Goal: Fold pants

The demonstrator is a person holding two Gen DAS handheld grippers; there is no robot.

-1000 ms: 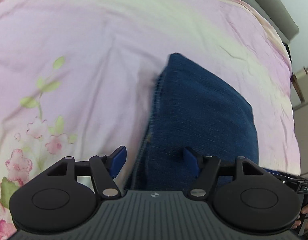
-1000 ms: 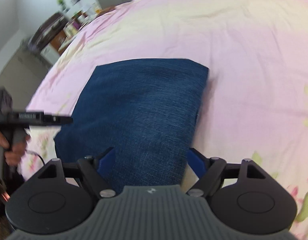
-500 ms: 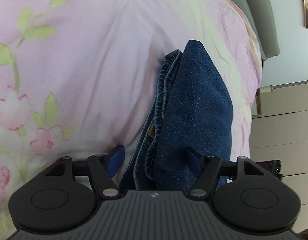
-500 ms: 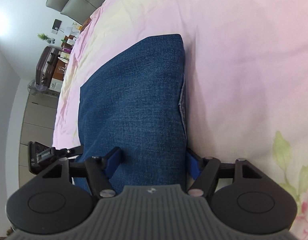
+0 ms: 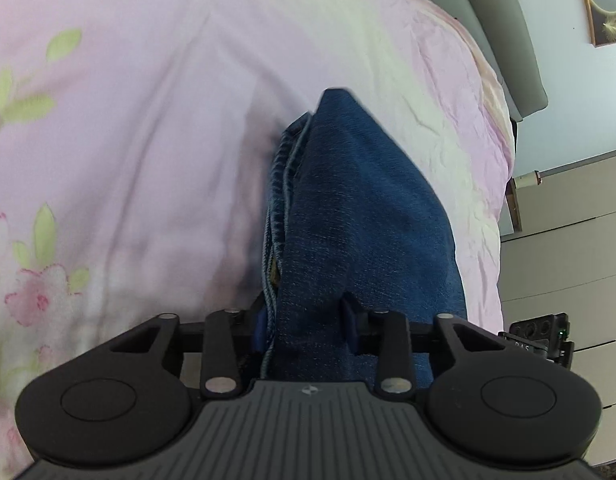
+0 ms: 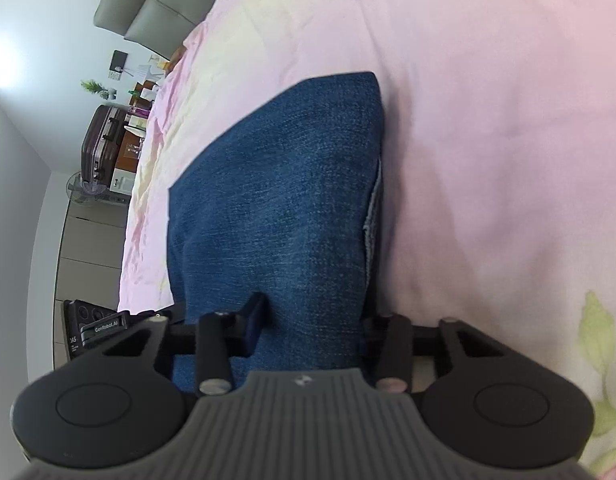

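Folded dark blue denim pants [image 5: 359,200] lie as a thick stack on a pink floral bedspread [image 5: 148,100]. My left gripper [image 5: 306,320] straddles the near left edge of the stack, where the layered seams show. Its jaws are closing and the blue pads [image 5: 260,322] pinch the denim. In the right wrist view the same pants [image 6: 292,184] stretch away from my right gripper [image 6: 311,328]. It is also closing, with its pads [image 6: 255,322] pressed onto the near right edge of the stack.
The bedspread [image 6: 487,120] spreads wide on both outer sides. A grey padded headboard [image 5: 503,40] rises at the far end. Pale drawers [image 5: 567,240] stand beyond the bed's side. A dark suitcase [image 6: 100,140], a fan [image 6: 82,192] and a cluttered desk sit by the wall.
Both grippers dropped toward the near edge of the folded pants and rolled. Their jaws went from wide apart to pinching the denim.
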